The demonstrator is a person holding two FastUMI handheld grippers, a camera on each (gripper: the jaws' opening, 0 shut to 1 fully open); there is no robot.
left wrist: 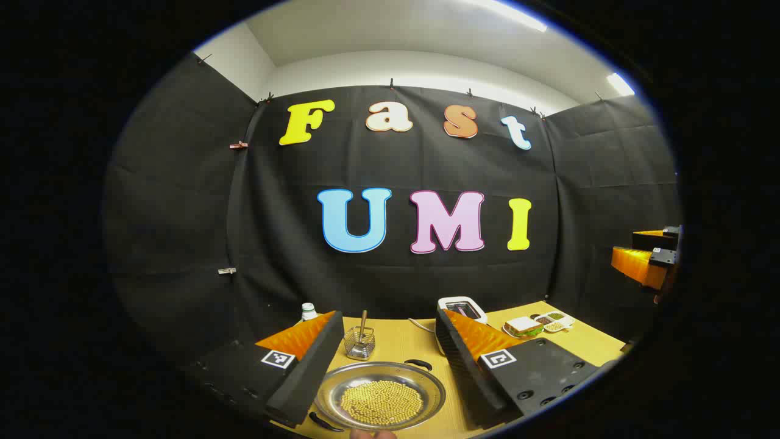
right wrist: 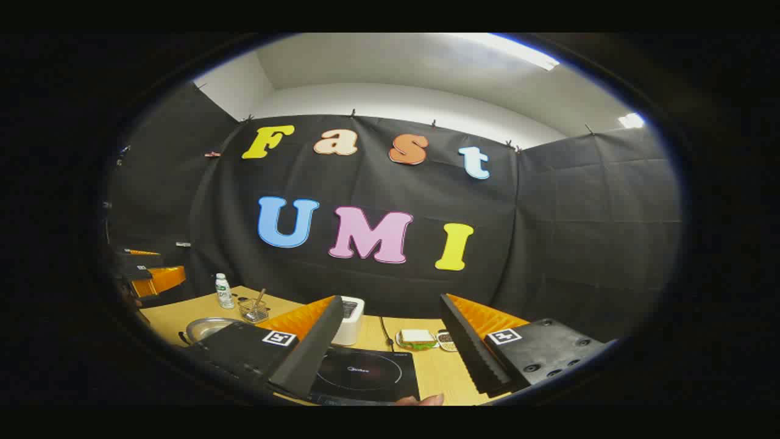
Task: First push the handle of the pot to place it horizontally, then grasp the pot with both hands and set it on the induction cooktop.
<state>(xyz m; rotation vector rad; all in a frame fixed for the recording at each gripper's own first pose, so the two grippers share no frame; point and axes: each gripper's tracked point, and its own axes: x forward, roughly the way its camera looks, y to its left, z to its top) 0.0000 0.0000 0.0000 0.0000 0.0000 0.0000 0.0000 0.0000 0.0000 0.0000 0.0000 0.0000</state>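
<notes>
Left gripper view looks down along the left gripper (left wrist: 390,372), whose fingers stand spread apart with nothing between them, hanging over the pot (left wrist: 380,396). The pot is a shallow, wide metal pan on the wooden table (left wrist: 402,344), holding a bed of small yellow beads (left wrist: 381,402). One dark handle (left wrist: 418,364) shows at its far rim and another (left wrist: 324,422) at its near left rim, so the pair does not look level across yet.

Right gripper view has the right gripper (right wrist: 390,347) likewise released and empty, poised above the black cooktop (right wrist: 365,375), which lies just beside a white toaster (right wrist: 350,320). There the pot (right wrist: 207,328) sits off to the left, well apart from the cooktop.

Thin steel is likely stiff and fairly light, but smooth and slippery at the rim, and the loose beads would probably roll if it tips. The two handles seem the safest places to take hold, one per gripper, keeping the pan flat.
</notes>
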